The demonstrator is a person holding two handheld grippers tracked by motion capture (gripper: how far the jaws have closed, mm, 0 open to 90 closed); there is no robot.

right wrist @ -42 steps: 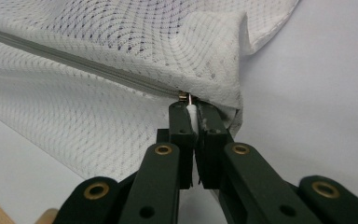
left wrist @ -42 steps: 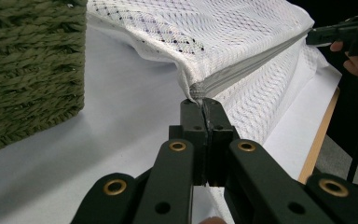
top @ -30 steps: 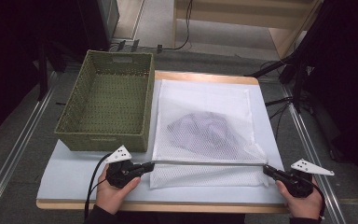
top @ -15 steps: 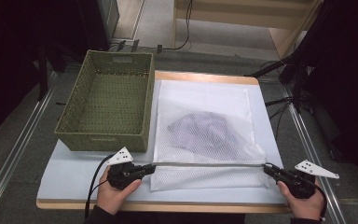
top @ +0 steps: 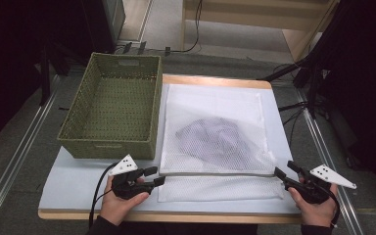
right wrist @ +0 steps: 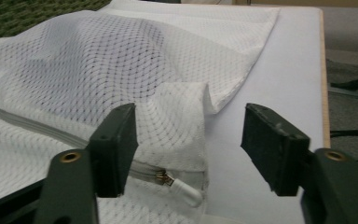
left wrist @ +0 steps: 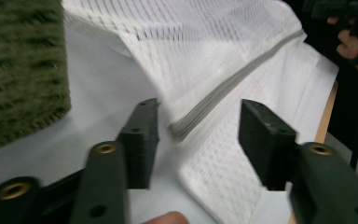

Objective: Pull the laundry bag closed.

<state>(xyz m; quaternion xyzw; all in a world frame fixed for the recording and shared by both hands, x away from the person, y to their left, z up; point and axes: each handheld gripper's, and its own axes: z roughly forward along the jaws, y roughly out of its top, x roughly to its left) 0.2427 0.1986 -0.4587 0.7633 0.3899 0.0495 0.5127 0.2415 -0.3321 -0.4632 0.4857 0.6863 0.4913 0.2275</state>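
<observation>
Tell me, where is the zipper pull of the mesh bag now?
In the right gripper view, the zipper pull lies at the mesh bag's near corner, between the open right tongs, closer to their left jaw.

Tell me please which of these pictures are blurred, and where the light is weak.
Left gripper view: motion-blurred, with the green basket and mesh bag smeared. Right gripper view: the zipper pull is fairly sharp, the tool's own jaws soft. High view: the table is evenly lit, its surroundings nearly black.

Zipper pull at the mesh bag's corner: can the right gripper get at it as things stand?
Probably yes. The right gripper is open, and the zipper pull lies exposed on the mesh bag just ahead of its jaws, nearer the left one, with nothing covering it.
</observation>
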